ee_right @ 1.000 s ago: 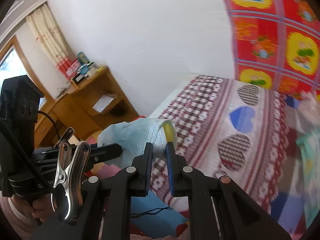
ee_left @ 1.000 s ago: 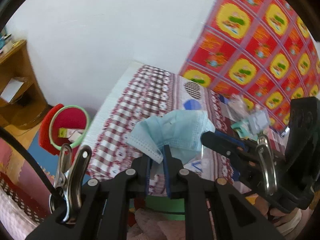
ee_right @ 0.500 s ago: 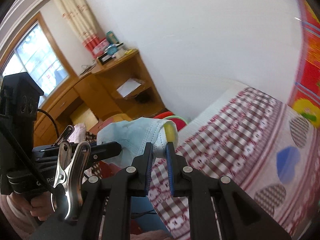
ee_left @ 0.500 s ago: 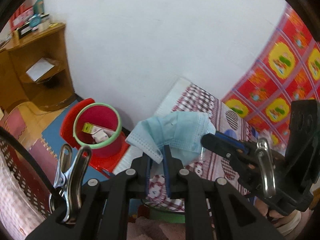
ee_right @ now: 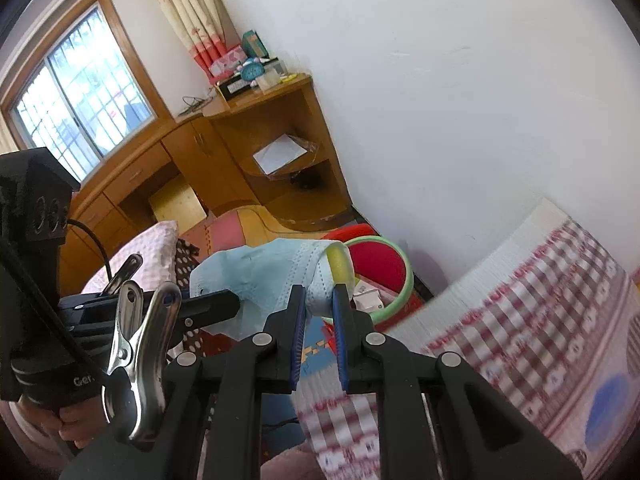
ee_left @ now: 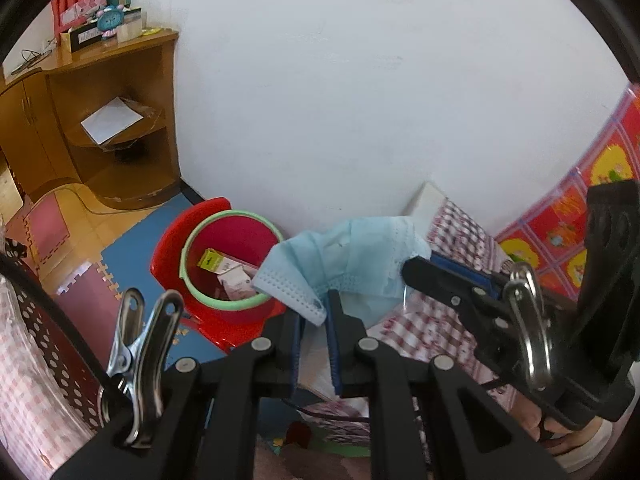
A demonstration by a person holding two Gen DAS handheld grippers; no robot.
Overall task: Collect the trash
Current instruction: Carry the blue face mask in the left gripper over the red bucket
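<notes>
My left claw (ee_left: 316, 316) pinches one edge of the blue face mask (ee_left: 344, 256); my right claw (ee_right: 320, 300) pinches its other end, so the mask hangs stretched between them. Just beyond the mask stands the red bin (ee_left: 228, 260), holding small boxes (ee_left: 228, 270). Farther behind the bin stands the wooden shelf unit (ee_left: 116, 120).

Left gripper (ee_left: 316, 312) and right gripper (ee_right: 318, 300) fingers both clamped, angled downward.

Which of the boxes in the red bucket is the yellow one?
The small box farthest from the fingers, against the red bucket's back wall. The box beside it is white and pink.
</notes>
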